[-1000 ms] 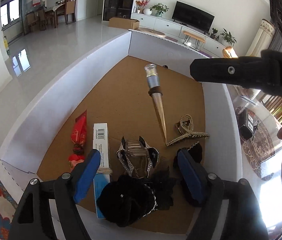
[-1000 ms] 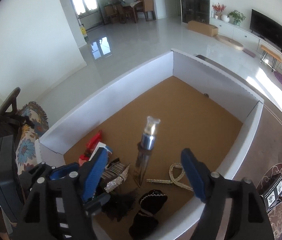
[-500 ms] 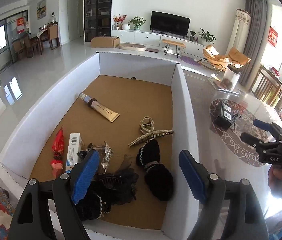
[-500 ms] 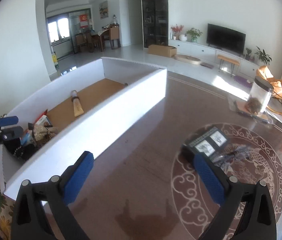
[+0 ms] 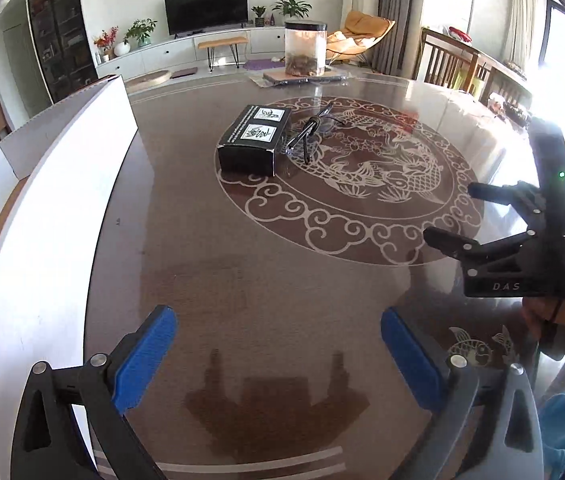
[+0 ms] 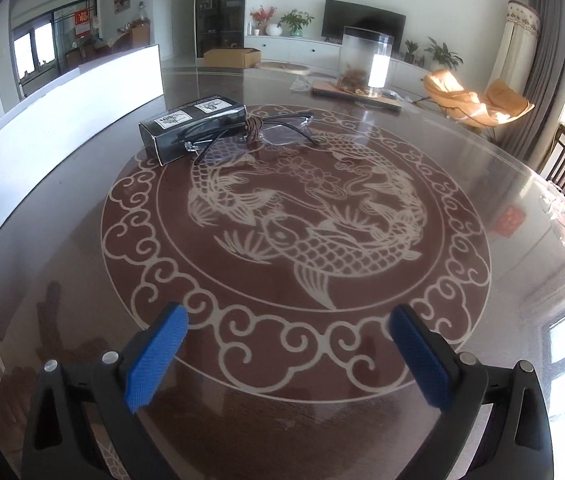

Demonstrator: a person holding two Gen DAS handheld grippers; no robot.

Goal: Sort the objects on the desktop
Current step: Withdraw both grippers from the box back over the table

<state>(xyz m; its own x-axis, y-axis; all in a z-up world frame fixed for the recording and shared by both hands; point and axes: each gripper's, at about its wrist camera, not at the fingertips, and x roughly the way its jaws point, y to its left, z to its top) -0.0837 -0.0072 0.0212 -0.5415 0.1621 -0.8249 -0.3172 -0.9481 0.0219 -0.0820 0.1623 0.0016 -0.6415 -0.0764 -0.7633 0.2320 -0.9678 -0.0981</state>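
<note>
Glasses (image 6: 266, 130) lean on a black box (image 6: 192, 124); each hand-held gripper, left (image 5: 278, 354) and right "DAS"-marked (image 6: 286, 354), gapes empty.

Both wrist views angled down, sharing table (image 5: 282, 264).

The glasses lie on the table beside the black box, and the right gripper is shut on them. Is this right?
Not quite. The glasses do lie beside the black box on the table, but the right gripper is open and empty, away from them, as the right wrist view shows.
</note>
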